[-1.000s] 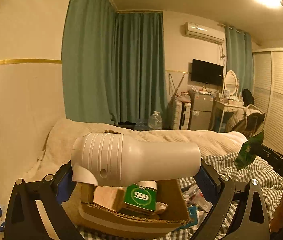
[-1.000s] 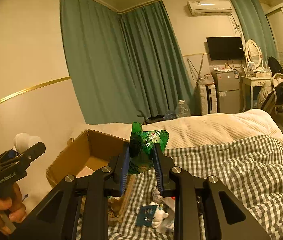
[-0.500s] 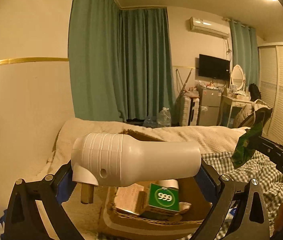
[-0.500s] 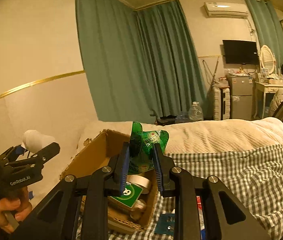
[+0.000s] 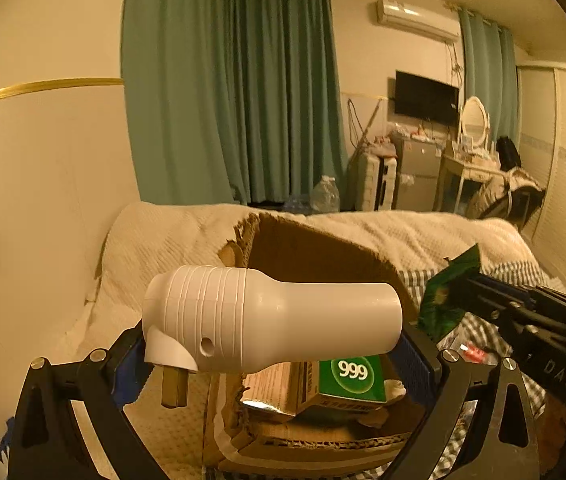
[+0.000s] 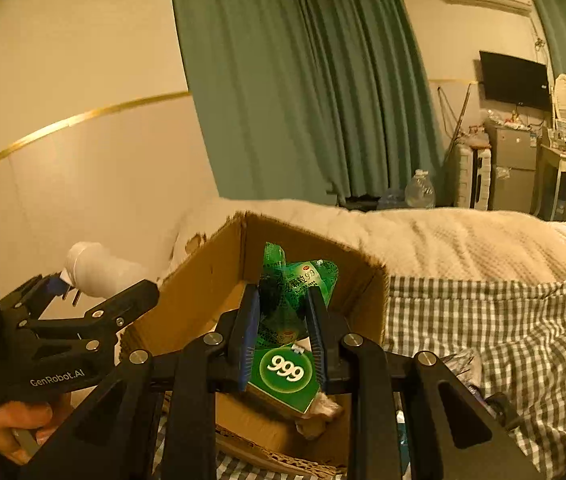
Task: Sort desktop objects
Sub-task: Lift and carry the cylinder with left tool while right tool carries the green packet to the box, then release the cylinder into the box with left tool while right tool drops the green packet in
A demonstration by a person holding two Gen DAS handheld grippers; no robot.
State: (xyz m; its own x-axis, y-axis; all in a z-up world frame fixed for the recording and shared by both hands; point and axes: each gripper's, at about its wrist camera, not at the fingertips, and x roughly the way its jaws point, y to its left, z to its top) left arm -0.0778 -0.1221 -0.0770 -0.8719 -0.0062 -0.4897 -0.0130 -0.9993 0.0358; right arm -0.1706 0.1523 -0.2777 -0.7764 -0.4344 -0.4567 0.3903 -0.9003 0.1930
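Note:
My left gripper [image 5: 271, 344] is shut on a white plug-in device [image 5: 267, 320] with two metal prongs, held crosswise above the near left corner of an open cardboard box [image 5: 323, 256]. My right gripper [image 6: 283, 320] is shut on a crumpled green sachet [image 6: 295, 284] and holds it over the box [image 6: 203, 280]. A green "999" medicine box [image 5: 351, 376] lies inside, also in the right wrist view [image 6: 283, 372]. The right gripper and sachet [image 5: 443, 292] show at the right of the left wrist view. The left gripper [image 6: 95, 292] shows at the left of the right wrist view.
The box sits on a bed with a checked cover [image 6: 503, 328] and a cream blanket [image 6: 443, 240]. A wall [image 5: 43, 200] is close on the left. Small loose items [image 5: 471, 348] lie on the cover right of the box. Teal curtains [image 5: 243, 100] and furniture stand behind.
Both grippers have moved closer to the box with their loads. The right gripper has come over the box opening; the left gripper has moved towards the box's left corner.

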